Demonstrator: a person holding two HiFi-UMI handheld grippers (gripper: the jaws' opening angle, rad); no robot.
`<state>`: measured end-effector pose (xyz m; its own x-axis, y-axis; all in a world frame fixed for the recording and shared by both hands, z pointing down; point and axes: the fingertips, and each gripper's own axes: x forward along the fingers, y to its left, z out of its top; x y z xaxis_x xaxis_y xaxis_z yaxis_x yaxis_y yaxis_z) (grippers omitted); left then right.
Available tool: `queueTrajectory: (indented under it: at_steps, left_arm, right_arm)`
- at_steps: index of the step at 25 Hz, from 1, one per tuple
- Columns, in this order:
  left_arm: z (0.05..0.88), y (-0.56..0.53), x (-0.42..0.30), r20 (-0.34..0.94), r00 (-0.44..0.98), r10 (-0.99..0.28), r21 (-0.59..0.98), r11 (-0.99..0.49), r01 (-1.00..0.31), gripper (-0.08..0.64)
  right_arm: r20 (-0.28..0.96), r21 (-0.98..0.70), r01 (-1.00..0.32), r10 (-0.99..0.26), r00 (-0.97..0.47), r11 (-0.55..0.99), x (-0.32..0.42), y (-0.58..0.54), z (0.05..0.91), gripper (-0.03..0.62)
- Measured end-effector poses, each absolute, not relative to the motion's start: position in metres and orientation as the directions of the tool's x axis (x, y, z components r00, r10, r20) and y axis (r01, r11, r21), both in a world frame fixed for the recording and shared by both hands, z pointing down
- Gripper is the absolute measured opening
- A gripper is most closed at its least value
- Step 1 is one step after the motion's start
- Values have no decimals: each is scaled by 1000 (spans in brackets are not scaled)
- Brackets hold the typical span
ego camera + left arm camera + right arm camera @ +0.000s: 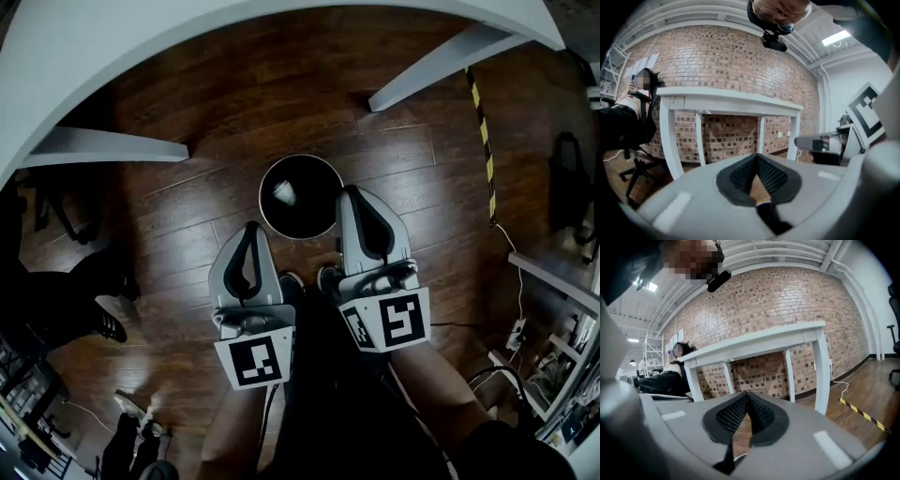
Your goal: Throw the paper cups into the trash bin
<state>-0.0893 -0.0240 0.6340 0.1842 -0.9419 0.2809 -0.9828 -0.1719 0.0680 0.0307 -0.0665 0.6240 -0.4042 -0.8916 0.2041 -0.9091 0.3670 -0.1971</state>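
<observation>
Two grey plastic grippers with ribbed black pads are held side by side, pointing nearly level. The left gripper [251, 232] has its pads pressed tip to tip with nothing between them, and the right gripper [352, 195] is likewise closed and empty.

Directly beneath and just ahead of their tips stands the round black trash bin [309, 173], its mouth open upward. In the head view the right gripper's tip overlaps the bin's rim, so that hand looks the nearer of the two. A small white paper cup [283, 193] lies inside the bin toward its left wall. It is too small to say whether it sits upright or tipped, so its long axis stays uncertain.

Around the bin spreads the glossy dark wooden plank floor [187, 197], with no other cup in sight. Beyond rises the white-painted table frame [731, 105], and behind it a rough red brick wall [731, 61].
</observation>
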Motion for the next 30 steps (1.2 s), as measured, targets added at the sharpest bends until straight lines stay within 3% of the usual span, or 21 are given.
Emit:
queueTrajectory:
  at_steps: [9, 30]
  left_arm:
    - [477, -17, -75, 82, 177, -981, 63, -173, -983, 5]
    - [270, 11, -58, -43, 206, -978, -8, -206, -979, 5]
  right_arm:
    - [24, -181, -899, -912, -410, 399, 43, -55, 480, 8]
    - [-191, -88, -871, -867, -461, 483, 54, -13, 246, 6]
